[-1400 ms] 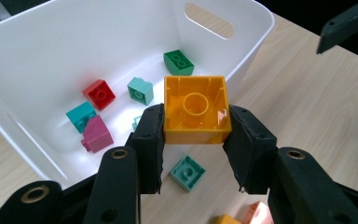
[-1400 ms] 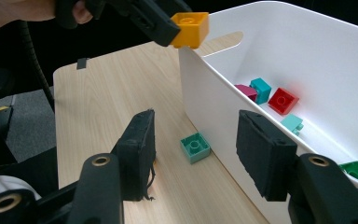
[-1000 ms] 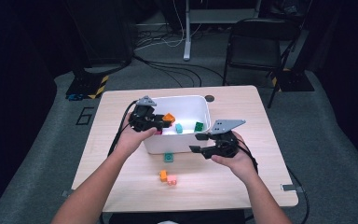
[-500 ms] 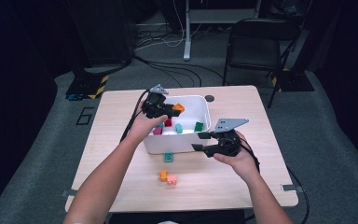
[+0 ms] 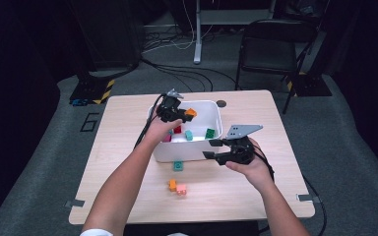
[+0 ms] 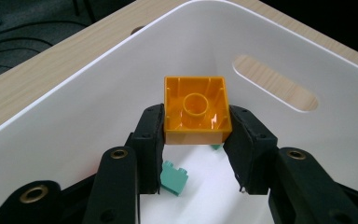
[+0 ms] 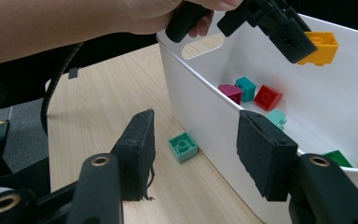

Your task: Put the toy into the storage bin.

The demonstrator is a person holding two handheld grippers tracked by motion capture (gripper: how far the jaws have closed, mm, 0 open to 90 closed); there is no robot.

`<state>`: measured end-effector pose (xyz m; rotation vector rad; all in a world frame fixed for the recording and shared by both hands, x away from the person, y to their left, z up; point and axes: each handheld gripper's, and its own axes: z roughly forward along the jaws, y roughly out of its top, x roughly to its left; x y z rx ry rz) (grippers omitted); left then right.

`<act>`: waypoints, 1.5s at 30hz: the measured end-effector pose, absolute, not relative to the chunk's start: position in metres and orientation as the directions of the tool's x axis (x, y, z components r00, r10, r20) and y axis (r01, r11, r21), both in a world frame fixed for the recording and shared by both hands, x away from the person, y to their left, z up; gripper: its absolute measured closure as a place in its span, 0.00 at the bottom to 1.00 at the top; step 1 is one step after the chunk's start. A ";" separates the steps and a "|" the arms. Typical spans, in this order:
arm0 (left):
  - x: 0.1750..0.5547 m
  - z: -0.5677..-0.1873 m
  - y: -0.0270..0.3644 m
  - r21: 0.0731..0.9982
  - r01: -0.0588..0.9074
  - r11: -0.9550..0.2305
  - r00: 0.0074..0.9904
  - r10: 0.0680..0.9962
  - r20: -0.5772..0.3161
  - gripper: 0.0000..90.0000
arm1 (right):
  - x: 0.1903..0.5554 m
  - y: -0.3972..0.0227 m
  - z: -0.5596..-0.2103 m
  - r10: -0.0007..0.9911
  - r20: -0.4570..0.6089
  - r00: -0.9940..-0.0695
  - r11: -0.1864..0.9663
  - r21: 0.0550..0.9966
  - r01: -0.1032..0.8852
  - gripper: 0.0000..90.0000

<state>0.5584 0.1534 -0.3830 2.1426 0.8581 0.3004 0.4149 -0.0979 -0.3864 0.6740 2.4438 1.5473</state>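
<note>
Fingers (image 6: 151,133) of left gripper (image 6: 196,140) clamp the orange brick (image 6: 196,109) between them above white bin (image 6: 307,154).

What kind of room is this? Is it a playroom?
More likely a lab or workshop set up for recording. A wooden table stands on grey carpet, black cables trail across the floor, and a folding chair sits behind. The toy bricks go into a white bin.

Light wooden table (image 5: 256,118): white bin (image 5: 187,150) near far edge, centred. Teal brick (image 5: 178,166) touching bin's near wall. Orange brick (image 5: 172,185), pink brick (image 5: 181,189) touching each other, nearer near edge.
</note>
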 end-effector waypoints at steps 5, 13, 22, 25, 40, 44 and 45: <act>0.552 -0.376 0.158 0.758 0.477 -0.444 0.734 0.675 -0.067 0.59 | 0.415 -0.098 -0.387 0.463 0.096 -0.881 0.357 0.889 0.285 0.51; 0.535 -0.363 0.166 0.761 0.468 -0.450 0.725 0.687 -0.040 0.54 | 0.415 -0.098 -0.387 0.465 0.096 -0.880 0.359 0.888 0.287 0.51; 0.489 -0.350 0.181 0.793 0.425 -0.437 0.746 0.665 -0.034 0.55 | 0.415 -0.100 -0.385 0.471 0.090 -0.877 0.350 0.894 0.280 0.51; 0.476 -0.348 0.187 0.798 0.420 -0.432 0.750 0.660 -0.038 0.55 | 0.415 -0.100 -0.384 0.475 0.093 -0.875 0.346 0.895 0.282 0.51; 0.425 -0.373 0.216 0.794 0.435 -0.424 0.746 0.664 -0.053 0.55 | 0.413 -0.102 -0.380 0.480 0.089 -0.873 0.334 0.901 0.275 0.51; 0.417 -0.387 0.219 0.784 0.448 -0.429 0.744 0.665 -0.062 0.55 | 0.413 -0.101 -0.380 0.478 0.084 -0.874 0.335 0.903 0.270 0.51; 0.415 -0.391 0.219 0.784 0.452 -0.426 0.743 0.666 -0.066 0.55 | 0.413 -0.101 -0.380 0.478 0.084 -0.874 0.335 0.903 0.270 0.51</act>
